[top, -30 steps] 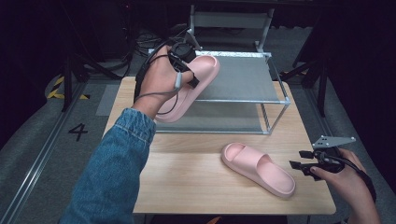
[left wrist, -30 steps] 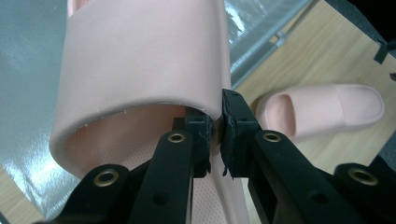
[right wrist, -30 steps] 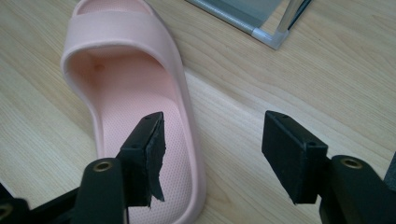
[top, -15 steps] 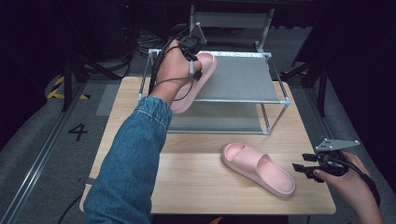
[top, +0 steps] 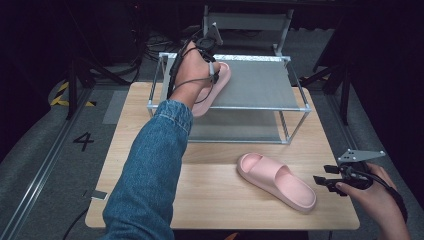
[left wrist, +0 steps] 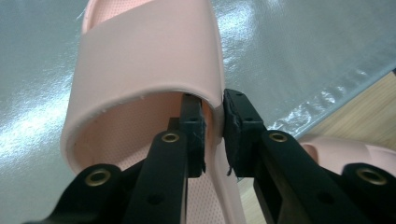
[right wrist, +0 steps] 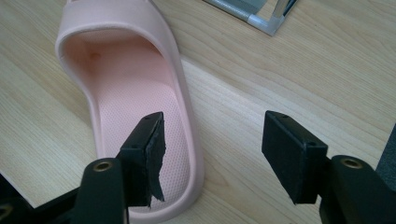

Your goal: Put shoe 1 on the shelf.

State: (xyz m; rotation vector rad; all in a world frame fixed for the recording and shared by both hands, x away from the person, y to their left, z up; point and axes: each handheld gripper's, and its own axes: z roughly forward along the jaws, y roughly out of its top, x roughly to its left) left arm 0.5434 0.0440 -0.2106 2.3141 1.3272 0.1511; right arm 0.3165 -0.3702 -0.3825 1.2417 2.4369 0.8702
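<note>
A pink slipper (top: 221, 80) (left wrist: 140, 56) lies on the left end of the metal rack's grey top shelf (top: 260, 82). My left gripper (top: 212, 75) (left wrist: 214, 130) is shut on its side wall beside the strap, one jaw inside the shoe and one outside. Its jaws have just been opening a little, with the wall still between the pads. The second pink slipper (top: 277, 181) (right wrist: 126, 93) lies on the wooden table (top: 215, 200) in front of the rack. My right gripper (top: 322, 175) (right wrist: 212, 140) is open at its heel end, holding nothing.
The rack (top: 225, 107) stands at the table's far side, with a lower shelf (top: 235, 127) under the top one. A person's denim sleeve (top: 150, 170) crosses the table's left half. The table's right edge is close to the right hand.
The left hand has carried the slipper farther back and to the right over the rack, and lowered it onto the top shelf. The right hand and the second slipper have stayed put.
</note>
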